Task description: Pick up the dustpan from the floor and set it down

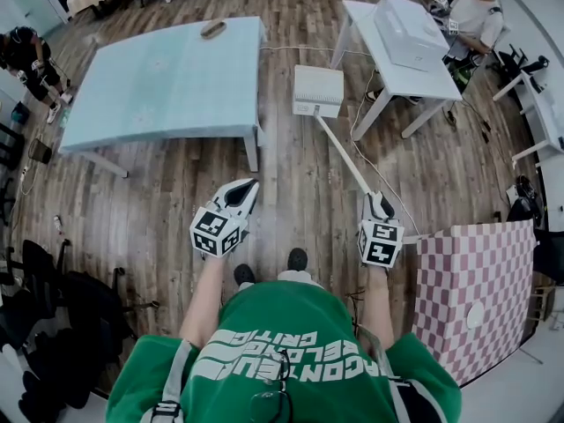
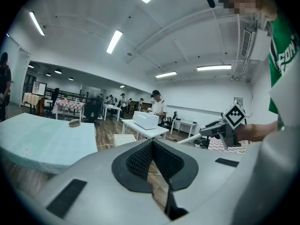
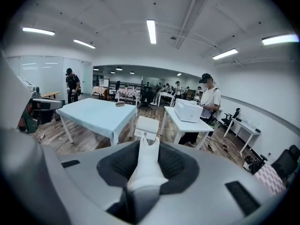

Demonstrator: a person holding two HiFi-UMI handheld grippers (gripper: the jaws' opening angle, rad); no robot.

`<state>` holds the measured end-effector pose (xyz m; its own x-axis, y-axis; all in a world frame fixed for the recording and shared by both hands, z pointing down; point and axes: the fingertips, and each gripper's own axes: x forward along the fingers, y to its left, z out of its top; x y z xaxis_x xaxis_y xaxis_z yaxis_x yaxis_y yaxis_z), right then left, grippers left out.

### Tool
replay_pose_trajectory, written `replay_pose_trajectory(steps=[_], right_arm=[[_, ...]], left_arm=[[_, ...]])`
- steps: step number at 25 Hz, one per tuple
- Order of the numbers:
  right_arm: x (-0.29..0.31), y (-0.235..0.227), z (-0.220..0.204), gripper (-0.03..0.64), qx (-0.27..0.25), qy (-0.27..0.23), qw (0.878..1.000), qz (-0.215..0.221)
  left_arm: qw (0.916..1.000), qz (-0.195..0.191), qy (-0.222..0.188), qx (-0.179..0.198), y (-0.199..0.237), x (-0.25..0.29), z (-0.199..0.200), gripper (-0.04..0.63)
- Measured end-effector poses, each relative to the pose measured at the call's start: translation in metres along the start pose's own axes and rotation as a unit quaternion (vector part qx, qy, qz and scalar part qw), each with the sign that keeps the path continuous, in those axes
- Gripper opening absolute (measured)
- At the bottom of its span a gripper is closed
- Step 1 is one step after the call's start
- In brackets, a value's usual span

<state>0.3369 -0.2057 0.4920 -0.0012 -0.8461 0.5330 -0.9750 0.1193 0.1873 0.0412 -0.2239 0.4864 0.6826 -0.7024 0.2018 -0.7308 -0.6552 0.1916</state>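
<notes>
The dustpan (image 1: 317,90) is a white boxy pan on a long white handle (image 1: 345,155). It lies out ahead over the wooden floor, between two tables. My right gripper (image 1: 377,206) is shut on the near end of the handle. In the right gripper view the handle (image 3: 146,165) runs out between the pads to the pan (image 3: 146,125). Whether the pan touches the floor I cannot tell. My left gripper (image 1: 242,192) hovers to the left of the handle, shut, with nothing in it. In the left gripper view its pads (image 2: 140,161) meet.
A light blue table (image 1: 167,77) stands ahead on the left. A white table (image 1: 401,69) carries a white box (image 1: 410,29), and a person (image 1: 476,16) stands beside it. A pink checkered table (image 1: 480,289) is close on my right. Black chairs (image 1: 53,315) crowd the left, and cables (image 1: 370,122) lie on the floor.
</notes>
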Motion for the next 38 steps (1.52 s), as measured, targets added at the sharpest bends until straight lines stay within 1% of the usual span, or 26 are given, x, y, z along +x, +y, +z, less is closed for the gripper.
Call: replay_pose_trajectory(steps=[4,11,16,22,31,38], right_arm=[[-0.003,-0.001,0.011,0.124,-0.006,-0.009,1.000,0.000],[-0.001,-0.002,0.015,0.124,-0.011,-0.008,1.000,0.002],[-0.001,-0.001,0.017,0.124,-0.014,-0.005,1.000,0.003],[-0.001,-0.003,0.012,0.124,-0.015,0.000,1.000,0.005],[0.007,-0.009,-0.006,0.124,-0.022,0.021,0.999,0.015],[0.022,-0.015,-0.033,0.124,-0.040,0.058,0.997,0.032]], left_arm=[[1.0000,-0.001,-0.002,0.003,-0.002,0.002,0.005,-0.008],[0.9999,-0.010,-0.007,0.005,-0.008,0.003,0.008,-0.008],[0.9999,-0.004,-0.010,-0.005,-0.006,0.001,0.007,-0.008],[1.0000,0.003,-0.007,-0.005,-0.007,0.001,0.005,-0.008],[0.9999,0.013,-0.001,-0.008,-0.013,0.005,-0.003,-0.008],[0.9993,0.031,0.003,-0.022,-0.016,0.009,-0.014,-0.008]])
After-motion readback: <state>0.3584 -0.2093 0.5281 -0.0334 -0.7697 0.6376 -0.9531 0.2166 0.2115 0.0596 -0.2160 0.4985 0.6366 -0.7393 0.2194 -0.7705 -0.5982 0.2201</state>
